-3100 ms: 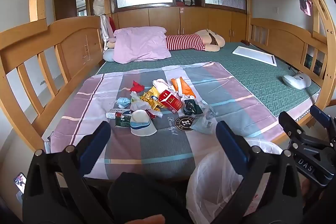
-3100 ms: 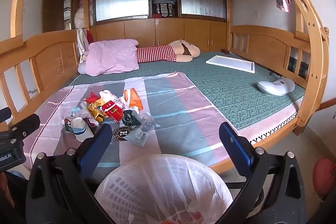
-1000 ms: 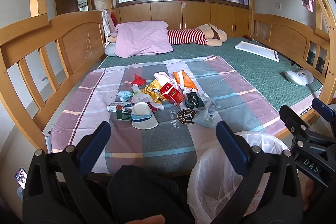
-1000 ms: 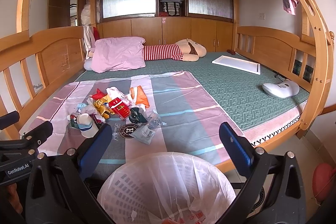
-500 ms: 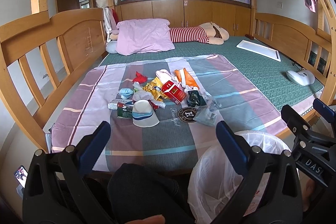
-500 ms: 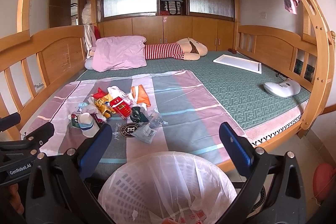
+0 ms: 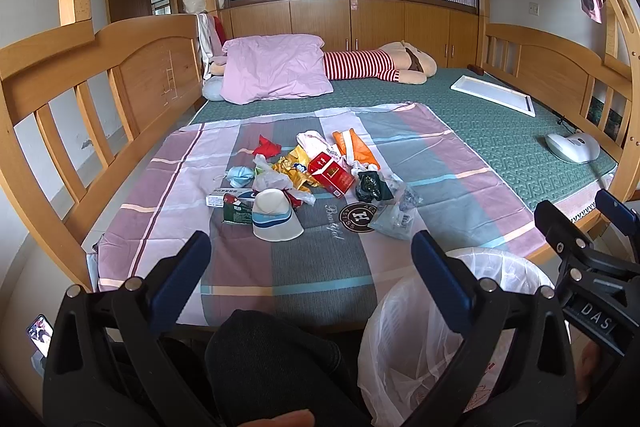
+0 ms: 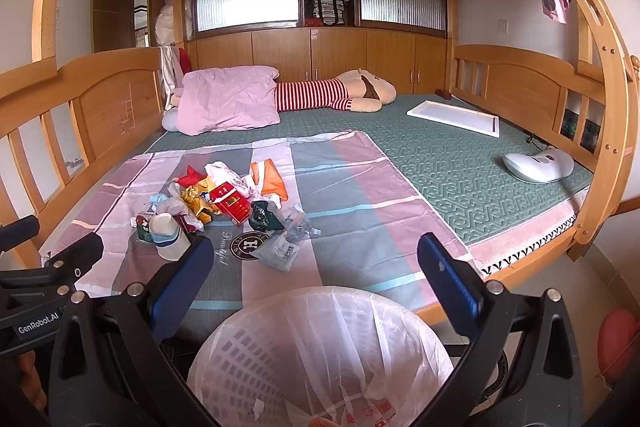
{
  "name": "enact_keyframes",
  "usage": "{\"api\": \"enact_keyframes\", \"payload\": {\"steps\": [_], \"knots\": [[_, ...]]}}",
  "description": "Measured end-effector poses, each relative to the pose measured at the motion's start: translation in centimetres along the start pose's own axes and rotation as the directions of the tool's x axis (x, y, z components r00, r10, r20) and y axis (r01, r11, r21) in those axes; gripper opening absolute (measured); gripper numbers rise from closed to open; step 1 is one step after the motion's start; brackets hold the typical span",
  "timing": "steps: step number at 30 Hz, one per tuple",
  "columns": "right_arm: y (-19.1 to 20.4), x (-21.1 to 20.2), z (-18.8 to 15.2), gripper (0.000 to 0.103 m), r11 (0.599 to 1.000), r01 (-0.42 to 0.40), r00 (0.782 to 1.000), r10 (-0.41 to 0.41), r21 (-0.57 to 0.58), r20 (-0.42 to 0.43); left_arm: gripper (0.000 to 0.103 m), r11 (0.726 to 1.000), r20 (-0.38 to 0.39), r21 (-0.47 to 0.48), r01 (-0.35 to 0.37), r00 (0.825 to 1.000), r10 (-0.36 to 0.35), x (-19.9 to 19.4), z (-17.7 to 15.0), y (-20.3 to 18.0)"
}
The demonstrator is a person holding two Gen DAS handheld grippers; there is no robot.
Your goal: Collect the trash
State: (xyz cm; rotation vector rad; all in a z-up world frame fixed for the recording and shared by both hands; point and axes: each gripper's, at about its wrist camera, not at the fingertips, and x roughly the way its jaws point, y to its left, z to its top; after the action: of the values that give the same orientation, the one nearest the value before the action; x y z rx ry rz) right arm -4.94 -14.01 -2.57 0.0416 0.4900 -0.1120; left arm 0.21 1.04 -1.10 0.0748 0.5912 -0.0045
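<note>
A heap of trash lies on the striped sheet (image 7: 432, 163): a white paper cup (image 7: 276, 217) (image 8: 170, 235), a red carton (image 7: 331, 174) (image 8: 232, 205), an orange wrapper (image 7: 354, 147) (image 8: 269, 179), a blue face mask (image 7: 240, 175), gold foil (image 7: 294, 167) and a clear plastic bag (image 7: 396, 213) (image 8: 284, 243). A white lined bin (image 7: 432, 323) (image 8: 320, 355) stands at the bed's near edge. My left gripper (image 7: 310, 277) hangs open short of the sheet. My right gripper (image 8: 314, 273) is open above the bin. Neither holds anything.
A wooden bunk frame (image 7: 120, 75) rails the bed on both sides. Farther back lie a pink pillow (image 7: 276, 67), a striped plush toy (image 7: 376, 65), a white tray (image 7: 494, 93) and a white device (image 7: 572, 147). A dark-clothed knee (image 7: 272, 355) is below the left gripper.
Both grippers have drifted slightly forward and up toward the bed; the trash heap sits a little nearer in view. Both stay open and empty.
</note>
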Motion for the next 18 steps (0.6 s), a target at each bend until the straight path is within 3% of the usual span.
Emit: {"api": "enact_keyframes", "payload": {"steps": [18], "knots": [[-0.35, 0.37, -0.15, 0.100, 1.000, -0.005, 1.000, 0.006, 0.008, -0.016, 0.100, 1.000, -0.003, 0.000, -0.001, 1.000, 0.001, 0.14, -0.29, -0.06]]}}
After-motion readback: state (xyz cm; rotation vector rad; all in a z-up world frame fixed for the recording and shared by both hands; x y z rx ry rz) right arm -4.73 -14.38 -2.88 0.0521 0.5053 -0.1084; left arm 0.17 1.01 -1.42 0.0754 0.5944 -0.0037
